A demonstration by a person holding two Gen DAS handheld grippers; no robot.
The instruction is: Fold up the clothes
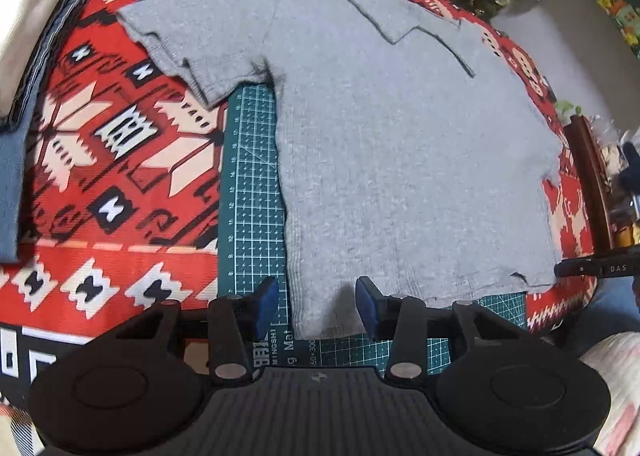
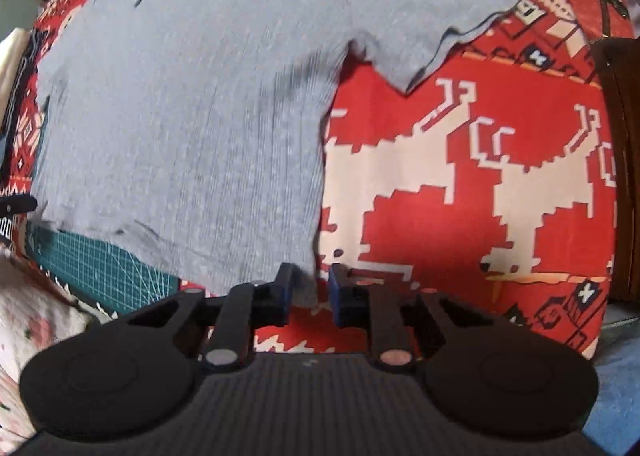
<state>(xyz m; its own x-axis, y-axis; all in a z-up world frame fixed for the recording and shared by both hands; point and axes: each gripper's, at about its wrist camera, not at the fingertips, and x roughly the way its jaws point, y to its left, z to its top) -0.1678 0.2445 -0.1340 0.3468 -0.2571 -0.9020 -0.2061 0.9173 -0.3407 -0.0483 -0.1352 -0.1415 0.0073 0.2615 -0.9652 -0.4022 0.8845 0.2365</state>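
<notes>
1. The grey shirt (image 1: 400, 159) lies spread flat and face up on the red cloth (image 1: 100, 175), collar far from the grippers, both short sleeves out to the sides. Its middle covers the green mat (image 1: 250, 183), and the hem is the nearest edge.
2. The left gripper (image 1: 316, 304) stands at the hem's left corner. Its jaws are wide apart, the corner lies between them, and nothing is pinched.
3. The right gripper (image 2: 310, 288) stands at the hem's right corner. Its jaws are narrower, with a gap left; the cloth corner sits in that gap. I cannot tell if they already press it.
4. I judge that the step in hand is taking the two hem corners. A flat shirt fits both a fold about to start and a shirt just laid out smooth.
5. A grasp here calls for both jaws to reach low enough to catch both layers of the hem, not the red cloth under it.
6. Other folded clothes (image 1: 24, 55) lie left of the shirt.
</notes>
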